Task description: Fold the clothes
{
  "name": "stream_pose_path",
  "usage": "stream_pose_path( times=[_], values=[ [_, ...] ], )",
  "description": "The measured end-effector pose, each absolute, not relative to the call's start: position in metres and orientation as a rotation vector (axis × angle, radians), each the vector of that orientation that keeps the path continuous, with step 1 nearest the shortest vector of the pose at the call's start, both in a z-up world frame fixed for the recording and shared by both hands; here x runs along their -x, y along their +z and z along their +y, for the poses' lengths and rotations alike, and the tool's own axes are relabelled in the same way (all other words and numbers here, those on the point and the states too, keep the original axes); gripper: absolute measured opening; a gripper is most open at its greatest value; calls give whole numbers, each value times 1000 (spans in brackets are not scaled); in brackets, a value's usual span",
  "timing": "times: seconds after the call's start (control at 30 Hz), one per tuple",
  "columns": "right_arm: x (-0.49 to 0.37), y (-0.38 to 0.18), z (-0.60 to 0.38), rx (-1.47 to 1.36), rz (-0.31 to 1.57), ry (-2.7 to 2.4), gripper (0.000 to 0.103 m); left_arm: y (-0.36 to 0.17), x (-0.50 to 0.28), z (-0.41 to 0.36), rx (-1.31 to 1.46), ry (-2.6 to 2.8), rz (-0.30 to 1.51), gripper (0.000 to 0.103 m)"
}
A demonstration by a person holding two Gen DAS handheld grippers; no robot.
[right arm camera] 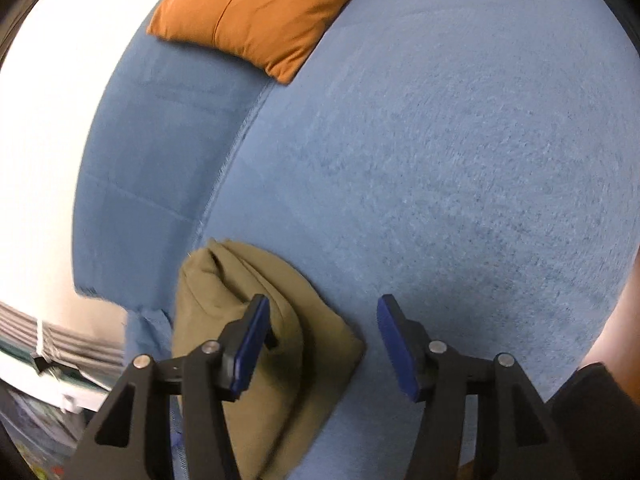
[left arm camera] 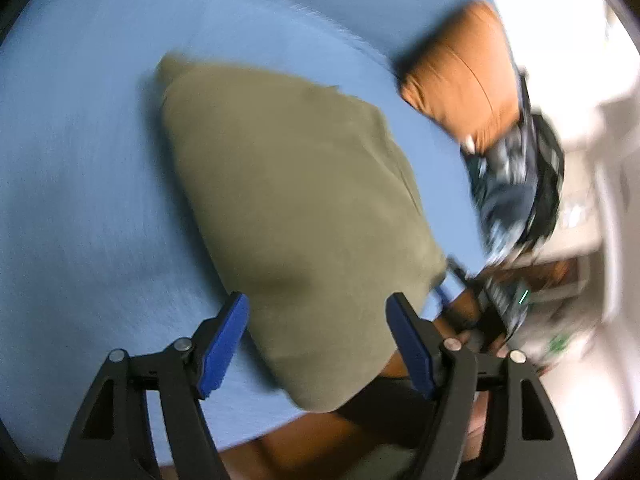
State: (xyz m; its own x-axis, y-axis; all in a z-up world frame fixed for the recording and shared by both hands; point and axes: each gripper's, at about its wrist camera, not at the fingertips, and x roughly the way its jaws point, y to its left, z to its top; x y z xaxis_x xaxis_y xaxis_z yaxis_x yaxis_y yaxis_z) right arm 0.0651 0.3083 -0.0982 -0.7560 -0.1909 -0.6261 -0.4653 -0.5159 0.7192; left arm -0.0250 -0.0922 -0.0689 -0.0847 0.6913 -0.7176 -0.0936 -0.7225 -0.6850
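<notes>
An olive-green garment (left arm camera: 296, 204) lies folded flat on the blue bed surface (left arm camera: 80, 184); the left wrist view is motion-blurred. My left gripper (left arm camera: 318, 312) hovers open just above the garment's near end, nothing between its blue pads. In the right wrist view, a bunched end of the olive garment (right arm camera: 276, 344) rests near the edge of the blue surface (right arm camera: 440, 160). My right gripper (right arm camera: 322, 320) is open, its left finger (right arm camera: 250, 344) over the cloth and its right finger over bare blue fabric. In the left wrist view the other gripper (left arm camera: 500, 300) shows at the right, held by a hand.
An orange pillow (left arm camera: 460, 76) (right arm camera: 260, 8) lies at the far side of the bed. A dark patterned bundle of fabric (left arm camera: 516, 184) sits beside it. The bed's side panel (right arm camera: 160, 152) drops off at the left, with cluttered items (right arm camera: 60, 352) below.
</notes>
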Motion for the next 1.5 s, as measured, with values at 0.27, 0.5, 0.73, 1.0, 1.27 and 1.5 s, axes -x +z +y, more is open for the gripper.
stream_pose_path(
  times=[0.27, 0.5, 0.73, 1.0, 1.27, 1.5],
  values=[
    [-57, -98, 300, 1063, 1398, 2452, 60, -108, 35, -92, 1768, 1838, -916, 71],
    [-49, -120, 297, 1164, 1404, 2409, 68, -124, 41, -88, 1807, 1884, -942, 75],
    [-36, -135, 294, 1208, 1404, 2425, 71, -132, 43, -91, 1817, 1898, -940, 76],
    [-47, -122, 288, 1201, 1307, 2479, 23, -124, 48, -81, 1756, 1930, -788, 56],
    [-98, -105, 262, 1150, 1272, 2435, 19, -107, 52, -65, 1730, 1922, -530, 50],
    [-158, -101, 228, 1156, 1199, 2394, 22, -96, 47, -50, 1719, 1902, -325, 57]
  ],
)
